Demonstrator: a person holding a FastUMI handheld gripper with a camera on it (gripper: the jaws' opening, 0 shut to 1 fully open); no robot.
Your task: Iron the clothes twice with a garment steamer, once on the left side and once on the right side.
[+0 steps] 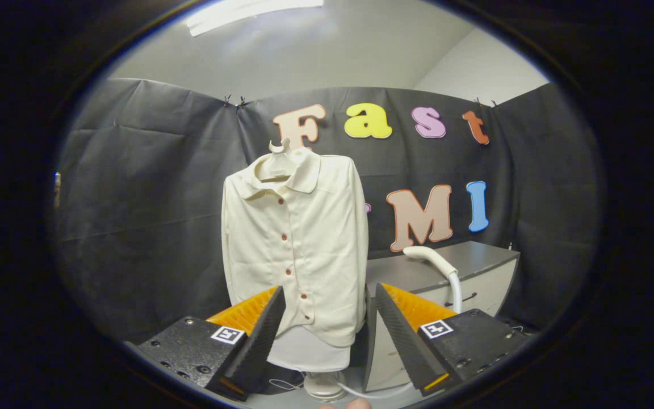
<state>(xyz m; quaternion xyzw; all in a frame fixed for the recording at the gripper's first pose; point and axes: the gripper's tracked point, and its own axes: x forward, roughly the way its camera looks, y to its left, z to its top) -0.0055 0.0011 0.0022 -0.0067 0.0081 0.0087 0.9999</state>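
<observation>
**Tongs open, shirt hanging ahead**

Tongs (327,298) stand spread wide with nothing between the two fingers, aimed at a cream shirt (296,244) that hangs beyond them on a pale hanger (277,149). The shirt faces the camera, buttoned down its front with small reddish buttons, collar folded open at the top. Its lower hem shows in the gap between the fingertips, and below it a white form or stand (318,358) continues down to a round base on the floor.

To the right of the shirt sits a grey counter (474,258) with a drawer front and a dark handle. On its top lies the steamer head (426,254), white and curved, well apart from the tongs. A white hose (456,287) runs from it down the counter's front, behind the right finger. A thin white cord curves along the floor near the stand's base. Black cloth walls close the booth behind everything, under a pale ceiling with a strip light.
</observation>
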